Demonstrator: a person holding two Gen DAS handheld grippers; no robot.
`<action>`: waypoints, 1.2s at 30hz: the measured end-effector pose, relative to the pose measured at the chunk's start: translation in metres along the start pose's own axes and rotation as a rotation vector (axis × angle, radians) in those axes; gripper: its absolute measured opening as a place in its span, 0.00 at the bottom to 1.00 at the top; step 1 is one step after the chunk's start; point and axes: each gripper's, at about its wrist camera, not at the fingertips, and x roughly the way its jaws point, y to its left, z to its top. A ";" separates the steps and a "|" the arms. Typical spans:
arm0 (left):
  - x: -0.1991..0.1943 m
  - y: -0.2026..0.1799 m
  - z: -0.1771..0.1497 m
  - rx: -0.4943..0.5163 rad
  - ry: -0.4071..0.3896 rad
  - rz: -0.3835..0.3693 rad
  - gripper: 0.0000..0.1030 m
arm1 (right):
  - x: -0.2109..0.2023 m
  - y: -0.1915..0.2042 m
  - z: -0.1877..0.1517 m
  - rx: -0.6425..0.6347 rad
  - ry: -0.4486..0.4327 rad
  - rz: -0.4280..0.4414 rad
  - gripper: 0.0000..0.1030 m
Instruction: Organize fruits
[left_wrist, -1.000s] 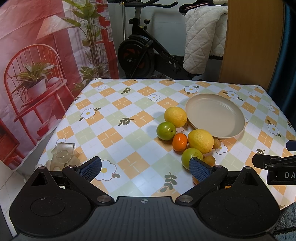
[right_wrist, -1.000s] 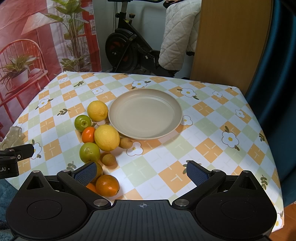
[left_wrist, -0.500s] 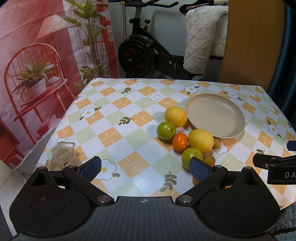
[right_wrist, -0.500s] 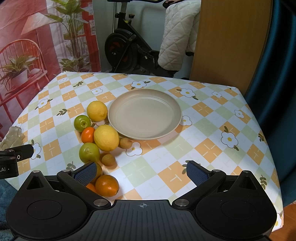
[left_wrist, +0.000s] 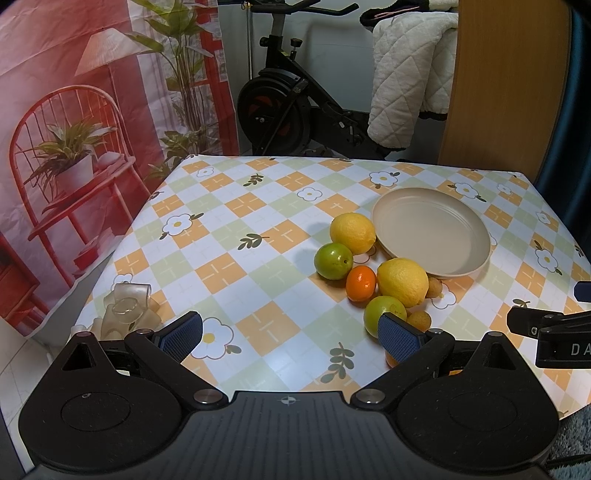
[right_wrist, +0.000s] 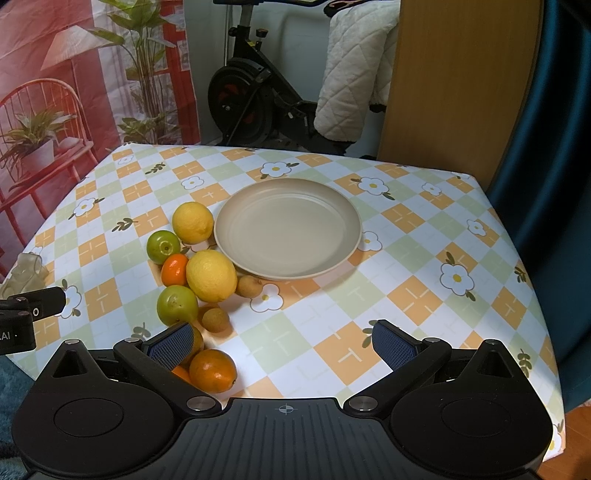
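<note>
An empty beige plate sits on the checked tablecloth. Left of it lies a cluster of fruit: two lemons, two green fruits, a small orange, two small brown fruits and an orange at the near edge. My right gripper is open and empty over the near edge, its left finger beside the near orange. My left gripper is open and empty, left of the cluster; the lemons show there too.
A clear plastic object lies at the table's near left corner. An exercise bike, a white quilt and a wooden panel stand behind the table. The red printed backdrop hangs at left.
</note>
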 end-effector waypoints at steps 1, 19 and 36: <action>0.000 0.000 0.000 0.000 0.000 0.000 0.99 | 0.000 0.000 0.000 -0.001 0.000 0.000 0.99; 0.000 0.001 0.000 -0.001 0.000 -0.001 0.99 | -0.001 0.000 0.001 -0.002 -0.002 0.000 0.99; 0.005 0.023 0.012 -0.082 -0.115 0.043 0.99 | 0.001 -0.020 0.021 0.039 -0.151 0.094 0.99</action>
